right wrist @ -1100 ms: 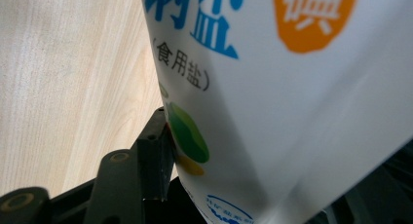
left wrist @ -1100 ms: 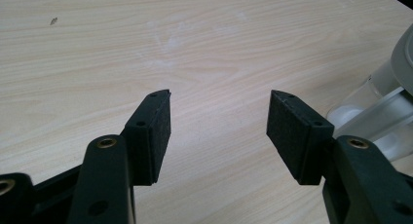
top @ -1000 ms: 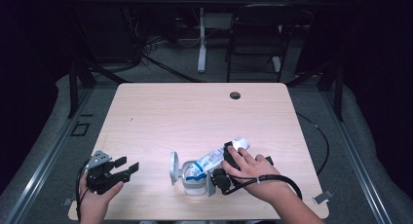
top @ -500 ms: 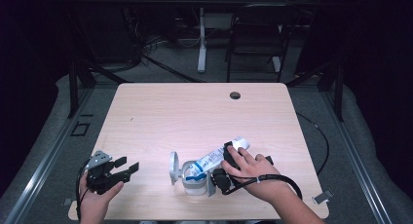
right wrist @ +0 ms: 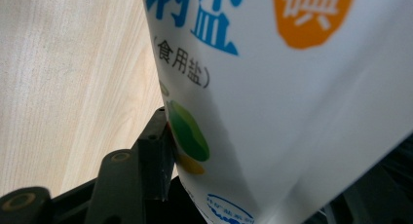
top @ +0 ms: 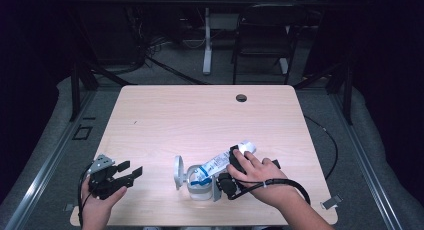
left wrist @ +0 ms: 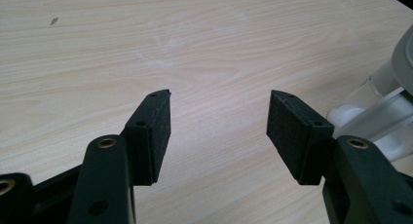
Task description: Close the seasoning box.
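While clamped, the salt bag (right wrist: 292, 102) sits between the right hand-held gripper (top: 231, 176) jaws.

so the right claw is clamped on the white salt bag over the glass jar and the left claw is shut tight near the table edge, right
Not quite: the left claw is open, its jaws wide apart over bare table, as the left gripper view shows. The rest holds: the right claw grips the white salt bag over the glass jar.

- left hand-held gripper (top: 131, 172) sits low at the near left corner, its jaws spread wide apart with nothing between them, gripped from behind by the left hand (top: 97, 202).
- right hand-held gripper (top: 234, 162) lies under the right hand (top: 255, 172), forearm coming in from the lower right, jaws pressed against a white packet (right wrist: 292, 87).
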The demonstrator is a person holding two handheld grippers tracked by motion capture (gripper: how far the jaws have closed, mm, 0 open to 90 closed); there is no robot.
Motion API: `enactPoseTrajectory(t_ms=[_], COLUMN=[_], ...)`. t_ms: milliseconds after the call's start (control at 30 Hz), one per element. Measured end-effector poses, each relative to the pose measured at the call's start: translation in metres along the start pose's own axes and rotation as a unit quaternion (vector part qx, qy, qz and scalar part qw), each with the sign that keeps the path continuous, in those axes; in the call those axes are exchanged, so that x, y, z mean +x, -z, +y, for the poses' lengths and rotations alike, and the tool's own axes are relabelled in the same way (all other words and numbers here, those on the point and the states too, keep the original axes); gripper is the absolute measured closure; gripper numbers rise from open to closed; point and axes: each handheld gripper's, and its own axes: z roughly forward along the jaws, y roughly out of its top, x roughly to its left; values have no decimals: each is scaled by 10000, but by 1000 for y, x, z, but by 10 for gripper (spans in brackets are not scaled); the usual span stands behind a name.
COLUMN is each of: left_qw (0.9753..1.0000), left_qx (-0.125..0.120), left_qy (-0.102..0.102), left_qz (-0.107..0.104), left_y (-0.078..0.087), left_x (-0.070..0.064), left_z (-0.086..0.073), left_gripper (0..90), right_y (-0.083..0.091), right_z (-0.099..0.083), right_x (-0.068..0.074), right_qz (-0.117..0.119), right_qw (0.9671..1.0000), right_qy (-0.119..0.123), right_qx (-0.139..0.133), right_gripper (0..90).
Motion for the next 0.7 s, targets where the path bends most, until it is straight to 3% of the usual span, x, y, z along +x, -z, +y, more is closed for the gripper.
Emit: enactPoseTrajectory(t_ms=[700], left_qw=[10000], left_qx=[-18], left_qy=[15], left_qz=[-1], left_y=[0], left_x=[0], left_z=[0], left_gripper=[425], right_y=[0], right_z=[1], right_x=[-2], right_qz=[-13], right_qw=[10000], right_qy=[80], right_qx=[13], right_gripper=[444])
